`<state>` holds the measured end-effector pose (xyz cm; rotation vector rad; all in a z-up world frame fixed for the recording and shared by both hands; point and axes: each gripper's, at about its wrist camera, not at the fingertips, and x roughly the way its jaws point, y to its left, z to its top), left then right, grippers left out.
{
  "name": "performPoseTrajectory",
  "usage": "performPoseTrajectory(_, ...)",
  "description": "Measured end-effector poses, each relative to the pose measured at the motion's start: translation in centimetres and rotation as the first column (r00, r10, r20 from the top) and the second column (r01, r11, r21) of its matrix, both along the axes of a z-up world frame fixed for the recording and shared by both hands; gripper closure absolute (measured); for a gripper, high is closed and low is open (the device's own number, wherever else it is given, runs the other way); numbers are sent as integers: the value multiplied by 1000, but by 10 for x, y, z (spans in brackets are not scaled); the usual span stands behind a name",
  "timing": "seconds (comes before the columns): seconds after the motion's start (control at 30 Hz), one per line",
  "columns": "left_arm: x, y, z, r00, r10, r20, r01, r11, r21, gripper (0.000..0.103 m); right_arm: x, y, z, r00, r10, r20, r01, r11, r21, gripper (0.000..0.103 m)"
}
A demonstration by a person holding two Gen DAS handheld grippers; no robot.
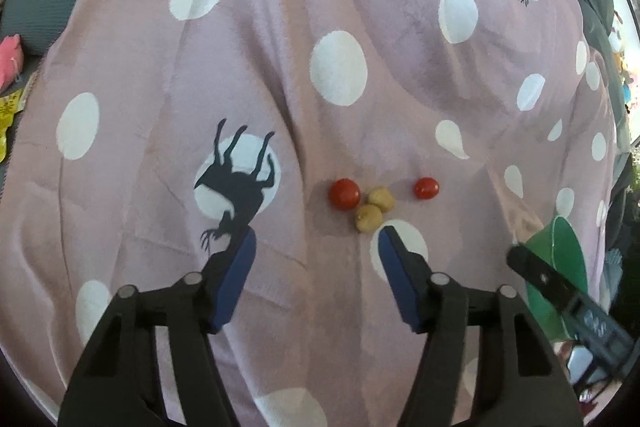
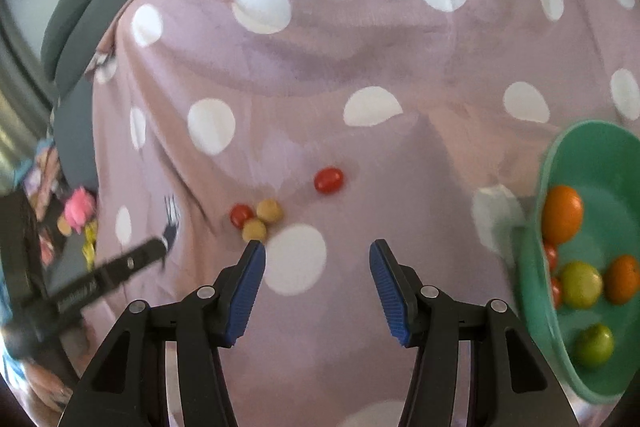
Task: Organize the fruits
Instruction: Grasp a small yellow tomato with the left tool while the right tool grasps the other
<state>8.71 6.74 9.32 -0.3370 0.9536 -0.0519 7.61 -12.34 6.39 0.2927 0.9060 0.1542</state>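
On the pink polka-dot cloth (image 1: 280,27) lie a red tomato (image 1: 344,193), two small tan fruits (image 1: 381,198) (image 1: 368,218) touching it, and a second red tomato (image 1: 426,188) apart to the right. My left gripper (image 1: 314,239) is open and empty, just short of the tan fruits. In the right wrist view the same cluster shows: a tomato (image 2: 241,215), tan fruits (image 2: 270,211) (image 2: 254,229), and the lone tomato (image 2: 329,180). My right gripper (image 2: 316,251) is open and empty. A green bowl (image 2: 538,247) at the right holds oranges (image 2: 562,213), green fruits (image 2: 581,284) and small tomatoes.
The green bowl (image 1: 568,251) shows at the right edge of the left wrist view, behind the other gripper's arm (image 1: 560,287). Grey cushions (image 2: 92,15) border the cloth. Pink and yellow items (image 2: 80,211) lie off the cloth's left side.
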Motion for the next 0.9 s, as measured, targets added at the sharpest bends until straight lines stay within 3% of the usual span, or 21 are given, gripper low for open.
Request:
performPoseTrajectory(0.13,15,-15,-1,998,-54,11,54,999,8,53,36,4,-6,998,2,-55,0,999,46,48)
performPoseTrajectory(0.27,37,-36,-21,992,-124,-34,124,992,-25,66,66,21,-18,994,64,-85,-57,995,86,61)
performPoseTrajectory(0.37,50,-43,-35,987,-154,-40,151,986,-63,66,81,36,-34,986,121,-119,-104,985,140,64)
performPoseTrajectory(0.63,66,-46,-63,982,-150,-110,143,987,-75,71,96,53,-57,974,159,-162,-135,979,150,64)
performPoseTrajectory(0.83,66,-50,-63,988,-146,-59,145,989,-29,74,100,60,-67,971,153,-186,-129,982,134,64)
performPoseTrajectory(0.9,67,-52,-68,982,-171,-76,167,984,-68,79,101,64,-68,971,153,-186,-132,984,116,64)
